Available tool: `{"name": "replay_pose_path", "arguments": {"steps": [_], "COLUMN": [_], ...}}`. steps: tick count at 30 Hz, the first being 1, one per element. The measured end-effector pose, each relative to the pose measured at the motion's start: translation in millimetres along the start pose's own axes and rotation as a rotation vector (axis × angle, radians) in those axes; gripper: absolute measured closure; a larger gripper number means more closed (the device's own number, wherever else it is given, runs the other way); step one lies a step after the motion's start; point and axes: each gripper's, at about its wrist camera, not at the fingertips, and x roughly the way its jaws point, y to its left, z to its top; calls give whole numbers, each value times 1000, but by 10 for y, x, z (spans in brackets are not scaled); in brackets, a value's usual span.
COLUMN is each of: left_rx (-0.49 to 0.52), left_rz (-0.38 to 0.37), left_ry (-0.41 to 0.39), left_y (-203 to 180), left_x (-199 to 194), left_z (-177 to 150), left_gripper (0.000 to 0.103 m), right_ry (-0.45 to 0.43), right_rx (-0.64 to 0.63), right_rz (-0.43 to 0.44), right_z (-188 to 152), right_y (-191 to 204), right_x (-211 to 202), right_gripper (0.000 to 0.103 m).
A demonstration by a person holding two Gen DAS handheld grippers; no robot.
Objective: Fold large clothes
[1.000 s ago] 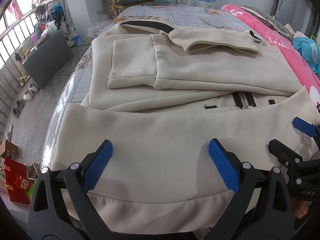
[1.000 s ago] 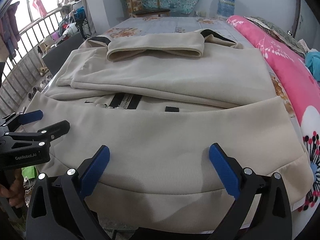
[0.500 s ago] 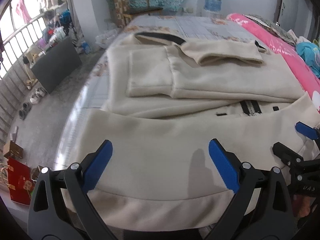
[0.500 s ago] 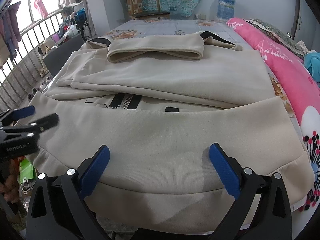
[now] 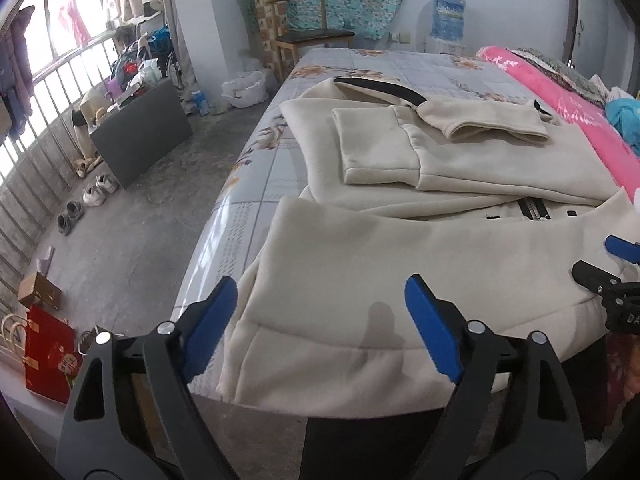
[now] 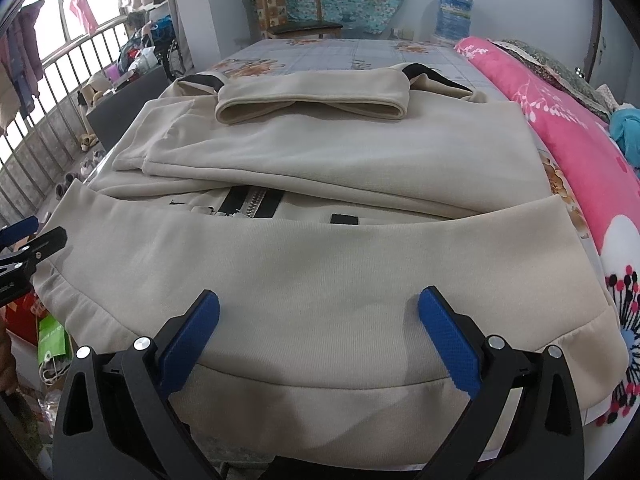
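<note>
- Two grippers are hovering at the near edge of a bed (image 5: pixel 256 184), both pointing down over a cream zip-up jacket (image 6: pixel 320 264).
- Jacket is lying flat on the grey floral bed sheet, partly folded: the bottom hem panel is sitting turned up toward the collar, and a folded sleeve (image 6: pixel 312 102) is resting across the chest.
- Black zipper (image 6: pixel 250 202) is showing in the gap between the turned-up hem panel and the upper fold.
- Left gripper (image 5: pixel 316 320) is sitting over the jacket's left hem corner; its jaws are closing but are standing wide apart, blue pads (image 5: pixel 210 320) clear of the cloth, nothing gripped. Left pad is hanging past the jacket's edge, over bare sheet.
- Right gripper (image 6: pixel 318 332) is sitting over the middle of the hem panel, jaws spread wide, pads above the fabric and pinching nothing.
- Each gripper's tip is appearing at the edge of the other's view: right gripper at the right margin of the left view, left gripper at the left margin of the right view.
- Pink floral blanket (image 6: pixel 568 120) is lying along the jacket's right side.
- Wooden chair (image 5: pixel 308 32) is standing beyond the far end of the bed; shoes (image 5: pixel 94 194) are sitting on the concrete floor to the left.
</note>
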Motion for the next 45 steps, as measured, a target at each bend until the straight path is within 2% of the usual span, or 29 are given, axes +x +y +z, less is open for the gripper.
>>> {"name": "replay_pose_path", "arguments": {"steps": [11, 17, 19, 21, 24, 28, 31, 35, 41, 45], "left_rx": [-15, -84, -112, -133, -99, -45, -9, 39, 21, -18], "left_rz": [-50, -75, -118, -149, -173, -232, -298, -260, -202, -177], "left_ry": [-16, -9, 25, 33, -12, -67, -67, -33, -8, 48], "left_y": [173, 356, 414, 441, 402, 294, 183, 24, 70, 157], "left_x": [68, 272, 399, 440, 299, 64, 22, 156, 268, 404], "left_z": [-17, 129, 180, 210, 231, 211, 173, 123, 151, 168], "left_gripper": [55, 57, 57, 62, 71, 72, 72, 72, 71, 69], "right_ry": [20, 24, 23, 23, 25, 24, 21, 22, 20, 18], "right_rx": [-9, -9, -9, -9, -8, -7, -7, -8, -7, -7], "right_rz": [3, -2, -5, -6, -6, -8, -10, -10, -11, -11], "right_z": [22, 26, 26, 28, 31, 37, 36, 36, 36, 34], "right_y": [5, 9, 13, 14, 14, 10, 12, 11, 9, 9], "right_x": [11, 14, 16, 21, 20, 22, 24, 28, 28, 28], "right_gripper": [6, 6, 6, 6, 6, 6, 6, 6, 6, 6]}}
